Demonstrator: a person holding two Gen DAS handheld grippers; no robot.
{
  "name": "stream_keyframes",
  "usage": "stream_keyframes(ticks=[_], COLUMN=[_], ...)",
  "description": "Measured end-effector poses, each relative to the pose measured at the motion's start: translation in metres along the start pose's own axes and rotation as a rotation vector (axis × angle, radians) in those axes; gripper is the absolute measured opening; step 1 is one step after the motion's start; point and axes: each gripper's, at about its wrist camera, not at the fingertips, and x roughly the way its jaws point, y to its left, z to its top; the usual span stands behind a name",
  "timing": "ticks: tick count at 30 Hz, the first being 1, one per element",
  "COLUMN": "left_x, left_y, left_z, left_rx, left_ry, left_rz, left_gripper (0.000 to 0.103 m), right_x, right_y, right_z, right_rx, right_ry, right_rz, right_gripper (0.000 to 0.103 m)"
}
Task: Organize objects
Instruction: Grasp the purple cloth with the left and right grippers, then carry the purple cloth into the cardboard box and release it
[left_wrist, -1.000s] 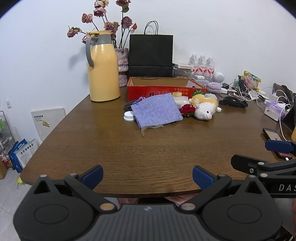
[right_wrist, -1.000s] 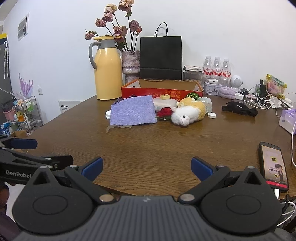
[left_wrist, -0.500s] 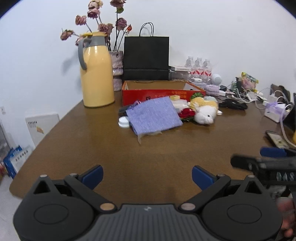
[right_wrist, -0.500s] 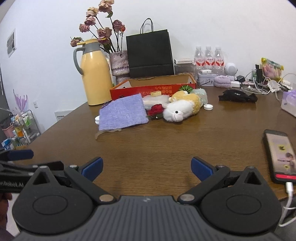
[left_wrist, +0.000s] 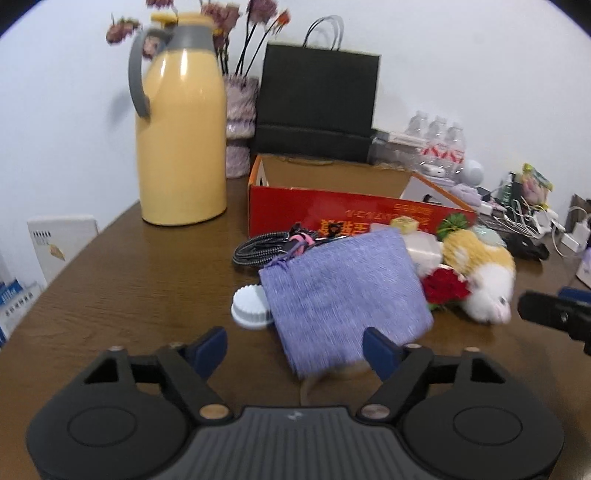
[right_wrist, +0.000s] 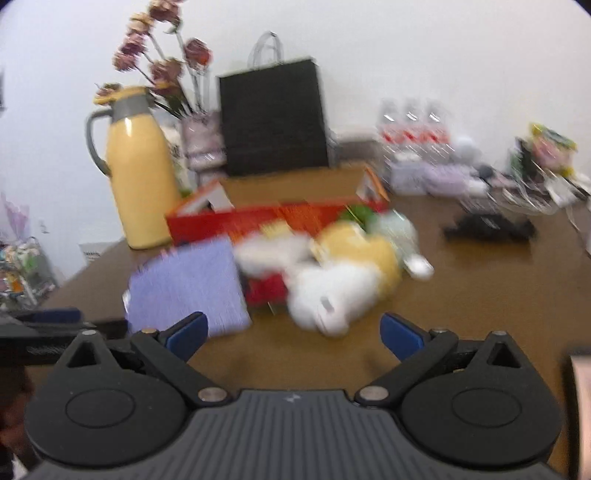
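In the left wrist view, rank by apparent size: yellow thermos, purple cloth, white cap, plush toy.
1. yellow thermos
2. purple cloth, though it lies nearer the camera, which flatters it
3. plush toy
4. white cap

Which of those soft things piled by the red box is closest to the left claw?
The purple cloth pouch; its near edge lies between the open left gripper fingers, while the plush toy sits further right.

Thermos jug: yellow with a grey handle, upright at the far left of the table.
Vase: behind the jug, holding dried roses.
Paper bag: black, upright against the wall.
Water bottles: three, right of the bag.
Cables and chargers: tangled at the far right.
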Motion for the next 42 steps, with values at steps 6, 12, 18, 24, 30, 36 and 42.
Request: stream_keyframes(ticks=[6,12,18,24,30,36,42], left_x=[0.031,0.034,0.021,-0.032,-0.077,-0.085,-0.055], left_y=[0.019,0.026,0.020,0.009,-0.018,-0.030,-0.029], left_z=[0.009,0.008,0.000,-0.019,-0.038,-0.016,0.042], left_rx=[-0.122,-0.167,-0.179,-0.168,-0.067,-0.008,0.027], left_ry=[0.062,0.075,0.084,0.082,0.073,0.000,-0.098], left_rz=[-0.036,-0.074,-0.081,-0.134,-0.205,-0.243,-0.306], left_gripper=[0.050,0.026,0.008,0.003,0.002,0.001,0.001], right_x=[0.064,0.113,0.090,0.018,-0.044,-0.059,-0.028], right_y=[0.023,0.034,0.031,0.026,0.019,0.015,0.008], right_z=[0.025,0.022,0.012,-0.012,-0.040,-0.026,0.026], right_rx=[-0.075,-0.077,-0.050,-0.041,0.013,0.023,-0.025], right_ry=[0.067,0.136,0.136,0.082,0.094,0.025,-0.070], right_rz=[0.126,0.210,0.189,0.142,0.132,0.102,0.089], right_gripper=[0.075,0.057,0.009,0.008,0.008,0.008,0.008])
